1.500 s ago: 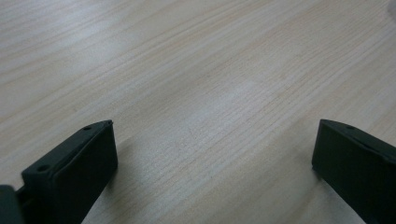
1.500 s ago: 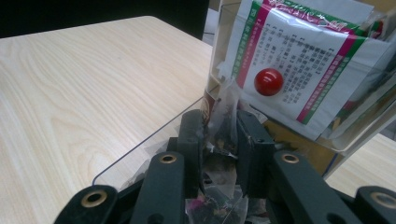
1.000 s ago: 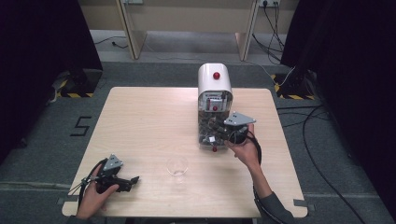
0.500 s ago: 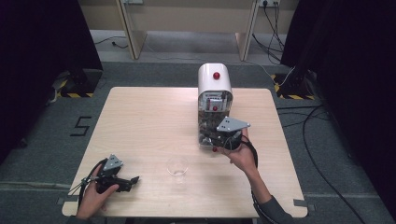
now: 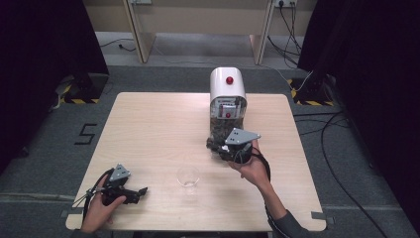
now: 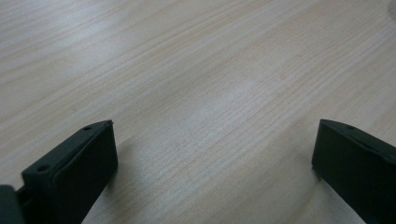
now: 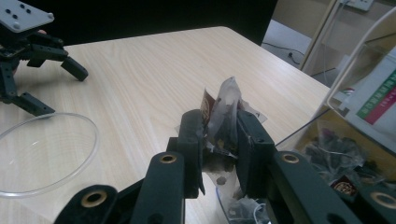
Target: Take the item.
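Note:
My right gripper [image 7: 219, 125] is shut on a small clear crinkly packet [image 7: 227, 99] with dark contents, which sticks up between its pads. In the high view that gripper [image 5: 215, 146] hangs just in front of the white dispenser [image 5: 227, 94] with a red button, whose clear lower part holds several more packets. A clear glass [image 5: 188, 176] stands on the table in front of it, and its rim [image 7: 42, 154] also appears at the left of the right gripper view. At the near left edge, my left gripper [image 5: 137, 192] rests open on the table, its jaws [image 6: 215, 154] wide apart over bare wood.
The light wooden table [image 5: 148, 129] has open room on its left half and far side. The dispenser's clear bin [image 7: 345, 154] lies close on the right of my right gripper. Cables trail on the grey floor at the right.
My right gripper has drawn away from the dispenser's front, moving left and toward the near side with the packet held. The left hand has stayed still.

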The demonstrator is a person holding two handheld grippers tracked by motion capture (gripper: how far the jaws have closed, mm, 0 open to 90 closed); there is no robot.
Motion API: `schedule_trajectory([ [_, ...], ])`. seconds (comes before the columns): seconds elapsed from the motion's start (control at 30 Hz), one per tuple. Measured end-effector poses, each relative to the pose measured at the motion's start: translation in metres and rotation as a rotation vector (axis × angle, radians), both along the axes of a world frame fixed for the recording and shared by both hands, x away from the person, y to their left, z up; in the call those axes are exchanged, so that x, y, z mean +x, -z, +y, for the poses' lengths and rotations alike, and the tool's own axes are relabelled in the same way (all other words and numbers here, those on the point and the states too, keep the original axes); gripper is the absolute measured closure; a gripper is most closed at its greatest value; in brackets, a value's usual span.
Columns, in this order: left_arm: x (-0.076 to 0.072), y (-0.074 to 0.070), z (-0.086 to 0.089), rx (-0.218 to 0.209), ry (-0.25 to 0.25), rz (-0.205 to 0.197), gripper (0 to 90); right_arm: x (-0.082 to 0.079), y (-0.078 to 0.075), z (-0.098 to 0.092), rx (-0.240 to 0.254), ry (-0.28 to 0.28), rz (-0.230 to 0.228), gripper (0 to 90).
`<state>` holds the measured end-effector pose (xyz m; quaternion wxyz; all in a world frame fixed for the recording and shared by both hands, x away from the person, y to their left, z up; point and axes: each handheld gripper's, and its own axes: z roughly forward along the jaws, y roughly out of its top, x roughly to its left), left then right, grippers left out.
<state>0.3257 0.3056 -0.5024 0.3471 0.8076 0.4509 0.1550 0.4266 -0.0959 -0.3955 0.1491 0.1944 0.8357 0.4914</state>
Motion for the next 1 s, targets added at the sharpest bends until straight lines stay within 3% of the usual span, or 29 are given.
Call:
schedule_trajectory([
  [1.0, 0.0, 0.0, 0.0, 0.0, 0.0, 0.0, 0.0, -0.023, -0.005, 0.017, 0.006, -0.114, -0.003, 74.4],
])
